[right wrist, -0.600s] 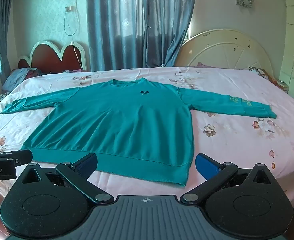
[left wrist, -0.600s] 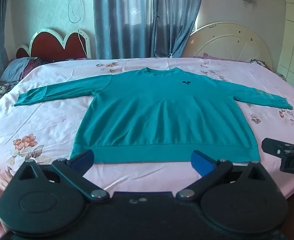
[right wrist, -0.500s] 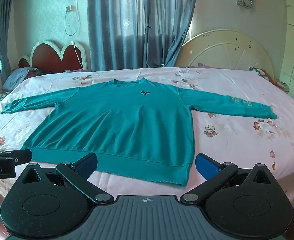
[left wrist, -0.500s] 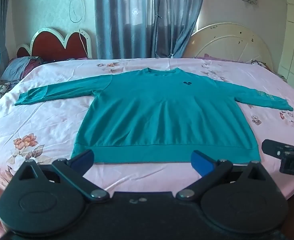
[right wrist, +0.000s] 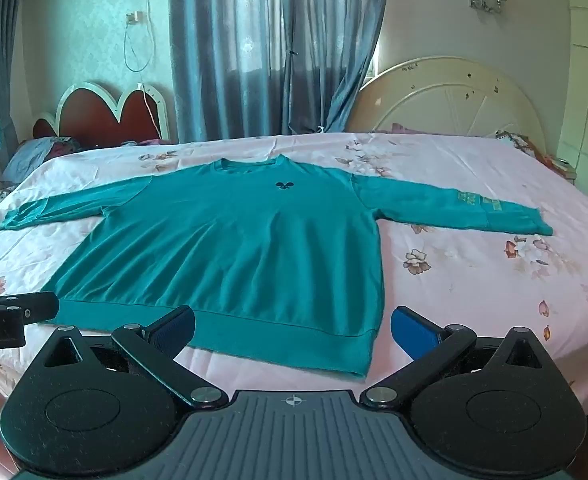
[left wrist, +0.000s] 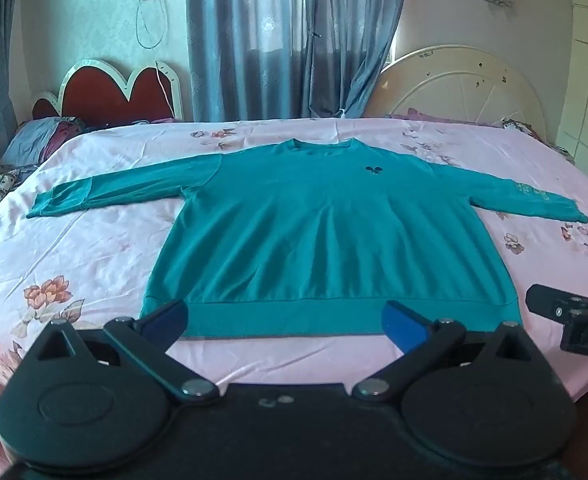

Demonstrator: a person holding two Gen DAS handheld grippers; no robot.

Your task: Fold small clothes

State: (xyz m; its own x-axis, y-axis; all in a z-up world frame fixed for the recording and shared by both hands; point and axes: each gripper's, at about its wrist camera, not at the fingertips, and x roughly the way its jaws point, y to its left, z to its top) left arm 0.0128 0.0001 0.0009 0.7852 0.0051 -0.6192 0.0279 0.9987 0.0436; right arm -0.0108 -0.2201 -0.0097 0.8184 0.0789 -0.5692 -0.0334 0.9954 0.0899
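A teal long-sleeved sweatshirt (left wrist: pixel 326 232) (right wrist: pixel 230 248) lies flat, front up, on the pink floral bedsheet (left wrist: pixel 94 248), sleeves spread to both sides and hem toward me. My left gripper (left wrist: pixel 284 320) hovers open just short of the hem's middle, blue pads wide apart with nothing between them. My right gripper (right wrist: pixel 292 330) stands open above the hem near its right corner, also holding nothing. Each gripper shows at the edge of the other's view: the right one (left wrist: pixel 566 312) and the left one (right wrist: pixel 10 312).
Pillows (left wrist: pixel 38 140) lie at the bed's far left under a red heart-shaped headboard (left wrist: pixel 114 92). A cream round headboard (left wrist: pixel 462 84) stands at the far right, with grey curtains (left wrist: pixel 286 40) behind the bed. The bed's near edge drops off just below the grippers.
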